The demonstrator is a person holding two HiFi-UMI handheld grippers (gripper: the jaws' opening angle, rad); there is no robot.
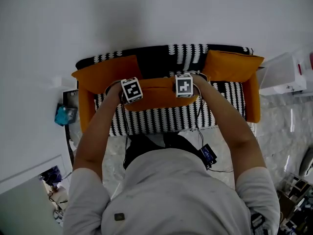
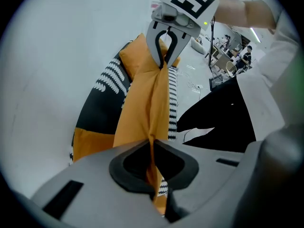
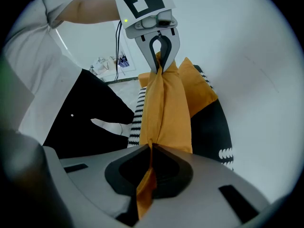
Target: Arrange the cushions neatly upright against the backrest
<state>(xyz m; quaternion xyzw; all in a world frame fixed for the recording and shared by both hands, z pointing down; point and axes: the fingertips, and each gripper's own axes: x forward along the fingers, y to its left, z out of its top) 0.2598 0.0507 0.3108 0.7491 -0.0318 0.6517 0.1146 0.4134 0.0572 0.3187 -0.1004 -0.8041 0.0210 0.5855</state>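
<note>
**Middle cushion pinched at both ends**

Head view: Down over a small sofa (image 1: 161, 121) in black-and-white print. Left gripper (image 1: 132, 93) and right gripper (image 1: 184, 88) side by side, both pointing down, each on one end of the orange middle cushion (image 1: 159, 96). Stretched between the two grippers, this cushion, in front of the backrest (image 1: 161, 58). Just beyond and outward of the left gripper, a second orange cushion (image 1: 105, 72) leaning on the backrest. Outward of the right gripper, a third orange cushion (image 1: 232, 65), likewise up against the backrest. Bare forearms (image 1: 98, 136) reaching to both grippers.

Left gripper view: Jaws of the left gripper (image 2: 153, 144) closed tight on a fold of orange fabric, pinched flat between the pads. From there, the middle cushion (image 2: 142, 108) running straight ahead to the right gripper (image 2: 164, 61), clamped on the far end. Beside the cushion, patterned sofa fabric (image 2: 102, 99); on the other side, dark trousers (image 2: 228, 118) and pale floor (image 2: 194, 75).

Right gripper view: Same grip mirrored. Jaws of the right gripper (image 3: 151, 151) shut on an orange fold, with a corner of fabric poking out below the pads. Ahead, the middle cushion (image 3: 166, 108) drawn up to the left gripper (image 3: 159, 65), closed on the opposite end. To one side, sofa fabric (image 3: 216, 132); to the other, dark trousers (image 3: 85, 122).
</note>
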